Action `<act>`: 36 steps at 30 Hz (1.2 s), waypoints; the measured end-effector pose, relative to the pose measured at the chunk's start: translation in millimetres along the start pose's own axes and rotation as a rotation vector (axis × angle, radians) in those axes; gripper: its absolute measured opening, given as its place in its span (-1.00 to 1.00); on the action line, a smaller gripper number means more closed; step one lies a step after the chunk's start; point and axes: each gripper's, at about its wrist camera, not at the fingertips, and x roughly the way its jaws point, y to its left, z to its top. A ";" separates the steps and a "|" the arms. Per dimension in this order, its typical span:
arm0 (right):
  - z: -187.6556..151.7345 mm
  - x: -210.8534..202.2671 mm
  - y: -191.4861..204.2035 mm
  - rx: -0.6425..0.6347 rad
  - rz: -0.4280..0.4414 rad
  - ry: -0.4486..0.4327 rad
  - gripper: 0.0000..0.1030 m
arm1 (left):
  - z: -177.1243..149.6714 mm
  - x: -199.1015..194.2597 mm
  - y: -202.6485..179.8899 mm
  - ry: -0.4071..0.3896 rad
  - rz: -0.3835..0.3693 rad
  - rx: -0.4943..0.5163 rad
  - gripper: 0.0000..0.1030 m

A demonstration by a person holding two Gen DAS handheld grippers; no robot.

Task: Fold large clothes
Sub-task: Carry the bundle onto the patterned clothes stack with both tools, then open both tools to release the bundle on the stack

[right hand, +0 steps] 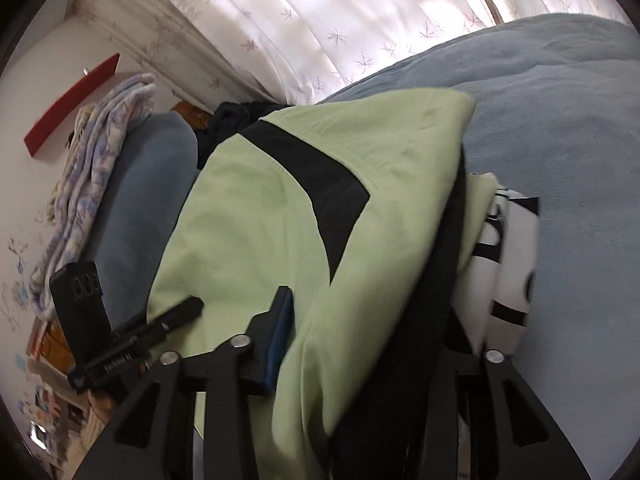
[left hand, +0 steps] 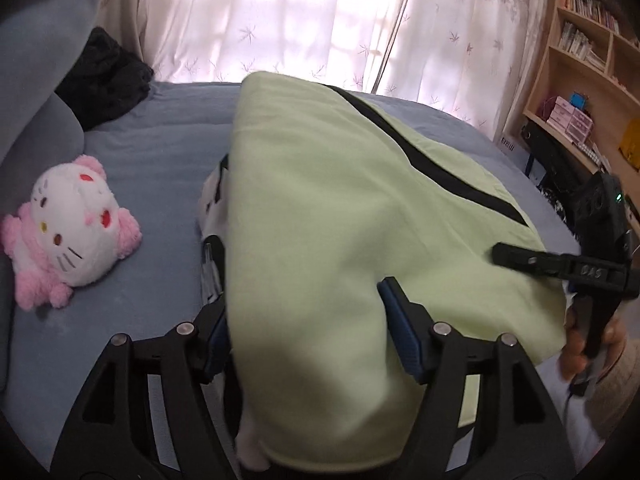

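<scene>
The light green garment [left hand: 320,200] with its black stripe [left hand: 424,148] lay folded over on the blue bed [left hand: 152,148], spreading ahead of both tongs, with its near edge draped between the arms of each. The left tongs [left hand: 304,328] stood released: the blue pads [left hand: 400,332] were parted, one on each side of a hanging fold of the green cloth, and they did not seem to pinch it. The spacing suited letting the fabric drop after a fold had been laid. The right tongs [right hand: 372,344] were likewise parted, with a thick bunch of green cloth and a dark inner layer lying between the arms; only the left-hand blue pad [right hand: 280,332] showed, its partner being hidden under the cloth, so whether anything pressed there could not be told for sure, though the gap looked loose. Beyond the right tongs, a white layer with black markings [right hand: 508,248] stuck out from beneath the green, so the edges were not yet squared. To the left of the left tongs a pink and white plush cat [left hand: 68,228] rested well clear of the garment, and a dark heap of clothing [left hand: 108,76] sat far ahead near the curtain [left hand: 280,16]. Each tool appeared in the other's view, close alongside, which fitted two hands working one edge together
</scene>
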 end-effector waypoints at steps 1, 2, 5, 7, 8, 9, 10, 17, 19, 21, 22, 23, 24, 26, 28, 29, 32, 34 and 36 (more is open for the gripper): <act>-8.4 -20.7 4.4 -0.029 -0.025 0.003 -0.01 | -0.9 -2.5 -1.5 0.001 0.014 0.012 0.28; -9.3 -31.7 7.1 -0.055 -0.057 -0.007 0.21 | 0.8 -6.2 -1.5 0.002 0.036 0.030 0.28; -6.4 -66.3 -2.2 -0.089 -0.129 -0.062 0.35 | -6.2 -30.1 -20.6 -0.013 0.088 0.067 0.28; 3.4 -80.4 -0.5 -0.092 -0.152 -0.103 0.35 | 2.3 -53.1 -33.0 -0.053 0.120 0.060 0.28; 8.7 -83.9 0.1 -0.106 -0.160 -0.128 0.35 | 8.6 -59.9 -34.6 -0.071 0.127 0.045 0.28; 15.9 -81.9 4.3 -0.122 -0.181 -0.146 0.35 | 16.2 -66.9 -35.8 -0.094 0.129 0.024 0.27; 21.1 -79.5 10.3 -0.141 -0.189 -0.159 0.35 | 22.7 -69.3 -37.9 -0.114 0.136 0.010 0.27; 53.4 -4.1 31.4 -0.169 -0.235 -0.155 0.07 | 54.1 -32.1 -76.5 -0.108 0.255 0.008 0.20; 58.8 29.7 33.0 -0.165 -0.286 -0.128 0.07 | 54.6 -8.0 -79.9 -0.068 0.297 0.006 0.20; 61.5 65.3 32.1 -0.156 -0.329 -0.078 0.04 | 51.7 11.9 -81.4 -0.049 0.365 0.038 0.21; 69.9 80.9 37.8 -0.155 -0.344 -0.058 0.04 | 49.6 19.5 -81.6 -0.044 0.375 0.054 0.23; 68.5 92.2 31.8 -0.154 -0.349 -0.047 0.04 | 47.8 24.1 -80.2 -0.044 0.374 0.059 0.25; 67.1 101.2 26.7 -0.144 -0.344 -0.042 0.04 | 46.5 28.0 -77.7 -0.043 0.364 0.055 0.26; 66.0 112.4 19.9 -0.128 -0.324 -0.041 0.04 | 44.3 32.3 -73.1 -0.041 0.351 0.043 0.29; 61.3 122.4 13.2 -0.132 -0.318 -0.039 0.04 | 40.7 36.3 -67.9 -0.040 0.336 0.036 0.29; 58.5 124.1 10.1 -0.137 -0.319 -0.040 0.04 | 38.6 37.6 -65.4 -0.043 0.334 0.035 0.29; 50.9 139.7 5.4 -0.152 -0.322 -0.050 0.04 | 29.8 41.5 -58.6 -0.062 0.322 0.029 0.30; 46.1 143.2 1.6 -0.158 -0.317 -0.056 0.04 | 24.5 41.9 -51.8 -0.073 0.310 0.015 0.31; 41.7 121.1 -1.0 -0.164 -0.309 -0.063 0.05 | 20.4 42.8 -49.0 -0.083 0.302 0.008 0.31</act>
